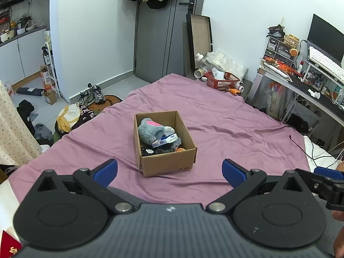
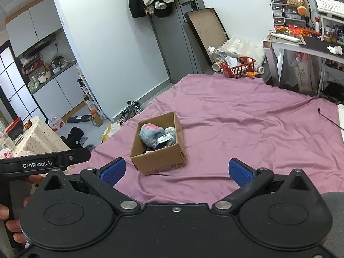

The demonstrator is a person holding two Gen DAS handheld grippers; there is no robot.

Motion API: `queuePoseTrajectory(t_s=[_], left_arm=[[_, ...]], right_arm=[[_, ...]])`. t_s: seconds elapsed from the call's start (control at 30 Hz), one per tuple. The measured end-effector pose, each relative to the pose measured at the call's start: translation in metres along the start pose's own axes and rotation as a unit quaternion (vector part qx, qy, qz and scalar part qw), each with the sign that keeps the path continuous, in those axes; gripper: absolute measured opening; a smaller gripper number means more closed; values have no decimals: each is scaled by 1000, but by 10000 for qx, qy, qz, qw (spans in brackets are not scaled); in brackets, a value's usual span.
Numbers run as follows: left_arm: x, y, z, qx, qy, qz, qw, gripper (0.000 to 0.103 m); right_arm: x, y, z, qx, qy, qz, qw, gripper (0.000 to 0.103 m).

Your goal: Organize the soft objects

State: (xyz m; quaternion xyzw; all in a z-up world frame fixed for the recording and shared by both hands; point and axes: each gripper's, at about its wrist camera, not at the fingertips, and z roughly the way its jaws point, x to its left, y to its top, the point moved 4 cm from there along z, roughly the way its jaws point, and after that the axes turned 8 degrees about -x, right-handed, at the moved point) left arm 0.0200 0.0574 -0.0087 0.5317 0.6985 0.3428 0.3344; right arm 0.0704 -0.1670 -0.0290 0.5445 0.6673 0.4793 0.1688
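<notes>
Sheet (image 1: 225,116) bare except box (image 1: 167,163) mid-bed, nothing blocking my reach. Box open-topped w/ plush (image 1: 150,132) + packet (image 1: 164,140) piled inside, so sorting looks near done. L gripper (image 1: 169,173) and R gripper (image 2: 176,172) both spread wide, empty, just short of box. Basket (image 1: 222,80) well beyond box.

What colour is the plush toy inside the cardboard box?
Grey with a pink patch: plush toy, clearest in the left wrist view.

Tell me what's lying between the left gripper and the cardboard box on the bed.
Only bare purple bedsheet. The left wrist view shows the open left gripper short of the cardboard box, with nothing between.
</notes>
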Motion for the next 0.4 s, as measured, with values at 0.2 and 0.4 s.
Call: queuePoseTrajectory(t_s=[0.2,0.4], left_arm=[[0,-5,4,-37,5,76,10000,102],[0,-7,12,17,-25,61,10000,102]], right_arm=[[-7,-4,7,11,-72,103,9999,103],[-14,-6,17,32,-178,244,9995,103]])
